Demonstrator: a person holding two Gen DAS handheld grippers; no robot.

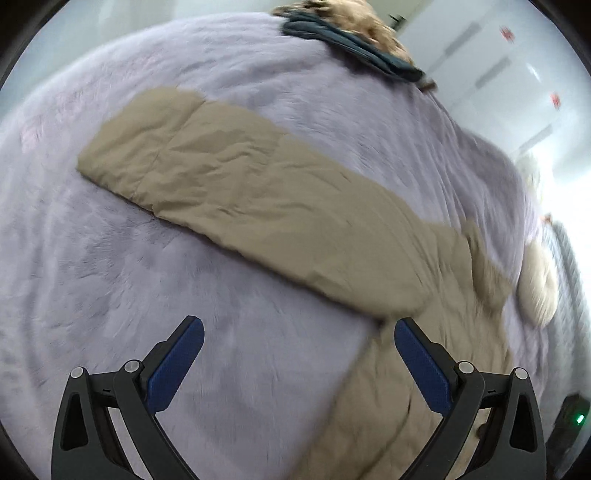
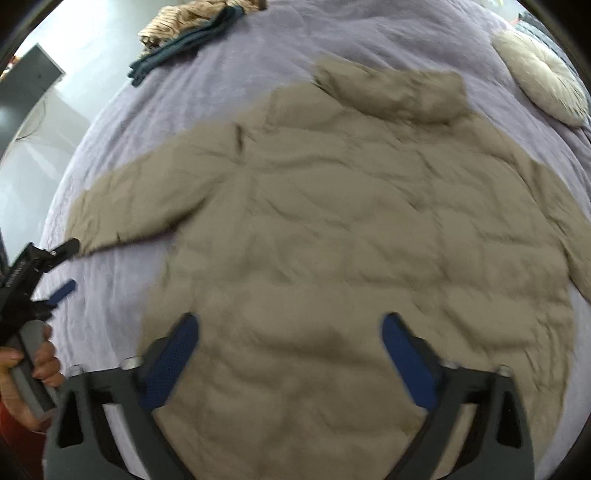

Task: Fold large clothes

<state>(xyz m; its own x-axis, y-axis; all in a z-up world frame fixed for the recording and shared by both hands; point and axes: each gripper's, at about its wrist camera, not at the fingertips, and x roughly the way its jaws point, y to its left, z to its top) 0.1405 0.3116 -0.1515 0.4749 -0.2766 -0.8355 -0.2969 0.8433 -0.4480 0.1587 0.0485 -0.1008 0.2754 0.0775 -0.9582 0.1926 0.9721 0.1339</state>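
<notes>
Lying flat on the lavender blanket (image 2: 258, 44), your tan quilted jacket (image 2: 332, 240) is spread back-up, hood (image 2: 391, 92) at the far end, surface creased. Your right view shows the whole body and the left sleeve (image 2: 140, 206). Your left view shows that sleeve (image 1: 258, 192) stretched out long, the body only at its near right edge. Your right gripper (image 2: 290, 332) hangs spread above the hem; your left gripper (image 1: 299, 334) is spread wide too, holding nothing, beside the sleeve. Folded clothes (image 2: 184, 33) sit far left; a cream cushion (image 2: 539, 77) far right.
</notes>
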